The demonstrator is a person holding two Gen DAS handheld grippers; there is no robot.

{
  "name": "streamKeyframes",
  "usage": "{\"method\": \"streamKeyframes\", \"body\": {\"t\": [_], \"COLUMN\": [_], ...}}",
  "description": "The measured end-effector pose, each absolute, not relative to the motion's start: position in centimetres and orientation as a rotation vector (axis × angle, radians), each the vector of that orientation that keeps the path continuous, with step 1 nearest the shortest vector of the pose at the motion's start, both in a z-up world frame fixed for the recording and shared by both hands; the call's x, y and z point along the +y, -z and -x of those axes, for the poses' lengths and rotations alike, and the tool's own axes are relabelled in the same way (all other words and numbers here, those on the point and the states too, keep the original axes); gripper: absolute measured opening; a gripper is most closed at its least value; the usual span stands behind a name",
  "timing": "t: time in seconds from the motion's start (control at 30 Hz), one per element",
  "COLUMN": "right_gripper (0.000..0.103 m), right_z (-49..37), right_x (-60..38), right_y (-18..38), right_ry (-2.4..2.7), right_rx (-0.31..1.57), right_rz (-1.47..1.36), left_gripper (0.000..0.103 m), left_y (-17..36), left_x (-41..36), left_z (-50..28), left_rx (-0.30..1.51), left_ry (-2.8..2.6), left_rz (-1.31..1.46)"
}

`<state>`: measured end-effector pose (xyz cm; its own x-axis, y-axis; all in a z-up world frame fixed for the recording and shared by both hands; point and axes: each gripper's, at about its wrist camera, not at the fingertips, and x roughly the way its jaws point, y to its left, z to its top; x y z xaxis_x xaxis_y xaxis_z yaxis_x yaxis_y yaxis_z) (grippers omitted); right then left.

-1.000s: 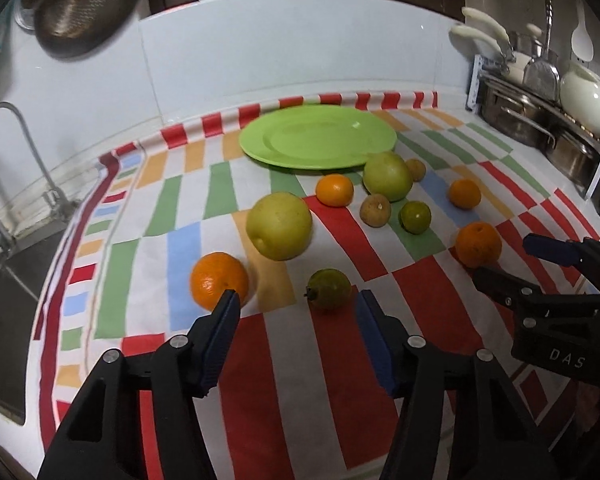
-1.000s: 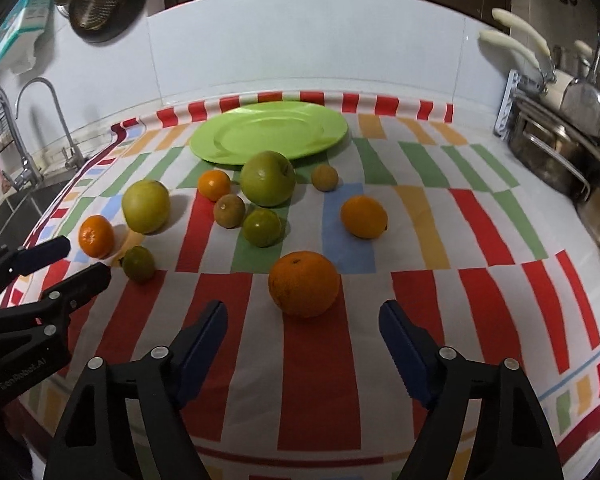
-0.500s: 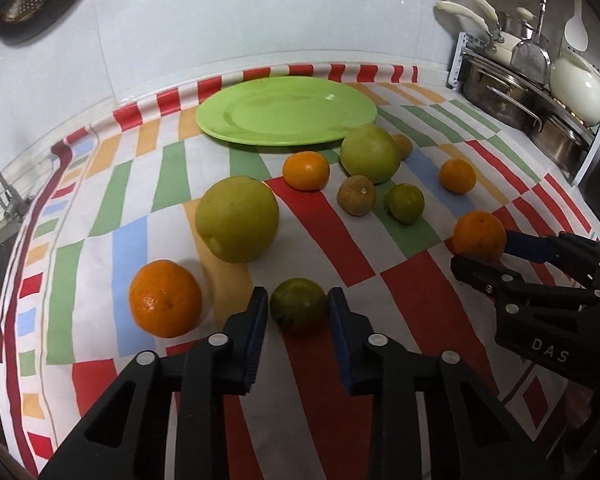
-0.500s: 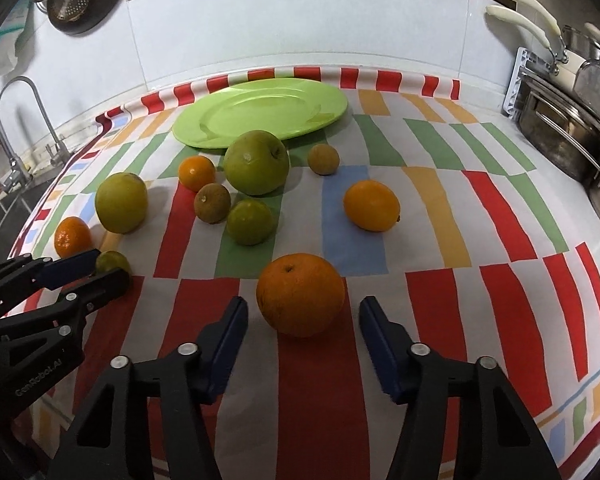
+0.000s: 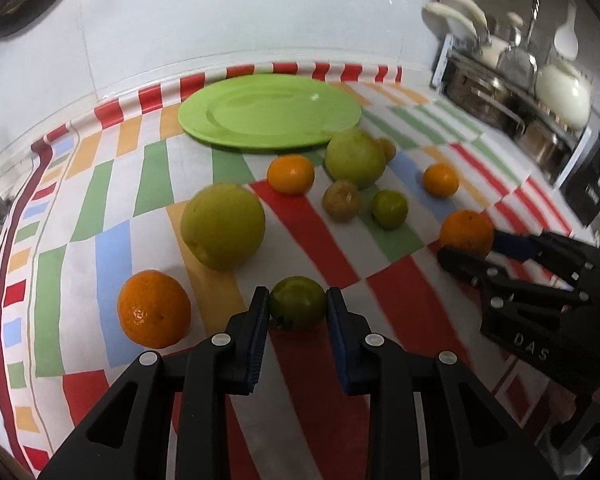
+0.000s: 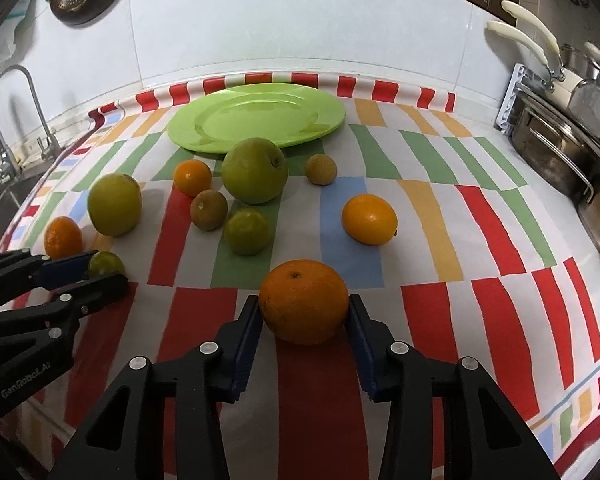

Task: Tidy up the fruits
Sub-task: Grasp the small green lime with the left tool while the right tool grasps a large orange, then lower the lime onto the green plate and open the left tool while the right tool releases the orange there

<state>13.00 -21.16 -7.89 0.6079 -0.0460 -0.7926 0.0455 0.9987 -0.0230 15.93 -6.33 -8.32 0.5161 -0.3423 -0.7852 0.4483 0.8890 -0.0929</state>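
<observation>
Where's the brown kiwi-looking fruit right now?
The brown fruit sits mid-cloth left of centre in the right wrist view, between the small orange and small green citrus.

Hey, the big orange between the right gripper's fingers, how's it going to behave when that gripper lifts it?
The big orange is round and sits on flat cloth, so it would probably roll if nudged. Its skin looks firm and dimpled, so likely stiff and not very slippery. The right gripper touches it near its widest part, probably a steady hold.
</observation>
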Motion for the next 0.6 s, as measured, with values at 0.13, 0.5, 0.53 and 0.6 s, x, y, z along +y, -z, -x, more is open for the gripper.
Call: {"method": "streamKeyframes", "body": {"t": [0.13, 0.5, 0.53, 0.6], "right_gripper": [0.043, 0.043, 0.043, 0.043], "right_z": [-13.4, -18.5, -19.3, -21.4], "right_x": [-21.5, -22.0, -21.8, -21.5], "right_y": [6.5, 0.4, 0.2, -0.3], "right_ry": [-0.022, -0.170, -0.174, -0.189], "right_rx": [0.917, 0.865, 0.864, 0.860], "right_rz": [-0.020, -0.024, -0.011, 0.005], "left_gripper": [0.029, 0.029, 0.029, 0.029], "left_y": [6.2, -0.2, -0.6, -1.3], "left_x": [-6.2, -7.9, -8.1, -8.3], "left_z": [-15.6, -20.7, -21.8, -23.6], "left_rx": [0.849, 0.732, 0.737, 0.735], "left_ry": [0.450, 0.471, 0.477, 0.480], "left_rz": [-0.115, -0.191, -0.190, -0.189]}}
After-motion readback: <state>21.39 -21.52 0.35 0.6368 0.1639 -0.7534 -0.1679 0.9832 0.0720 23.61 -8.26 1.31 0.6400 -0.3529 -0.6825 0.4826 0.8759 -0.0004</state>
